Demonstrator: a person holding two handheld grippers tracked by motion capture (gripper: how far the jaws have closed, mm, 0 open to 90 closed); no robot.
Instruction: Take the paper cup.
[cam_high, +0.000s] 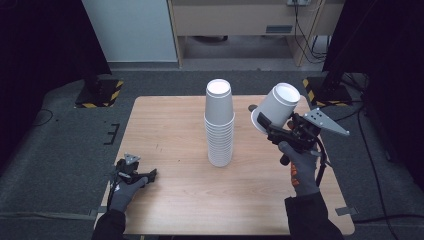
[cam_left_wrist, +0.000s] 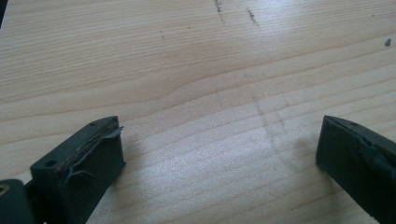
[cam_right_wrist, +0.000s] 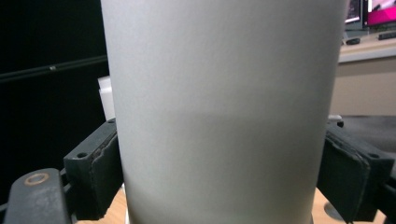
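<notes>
the right gripper (cam_high: 270, 127) is lifted above the bench (cam_high: 165, 125), its jaws clenched on the sides of a white paper cup (cam_high: 276, 106) that is tilted, its closed base pointing toward 1 o'clock. that cup hangs in the air just at 3 o'clock of the tall stack of upside-down cups (cam_high: 219, 122), which stands near the bench's middle. the left gripper (cam_high: 147, 175) rests low at the bench's 8 o'clock corner, jaws released and spread over bare wood.
</notes>
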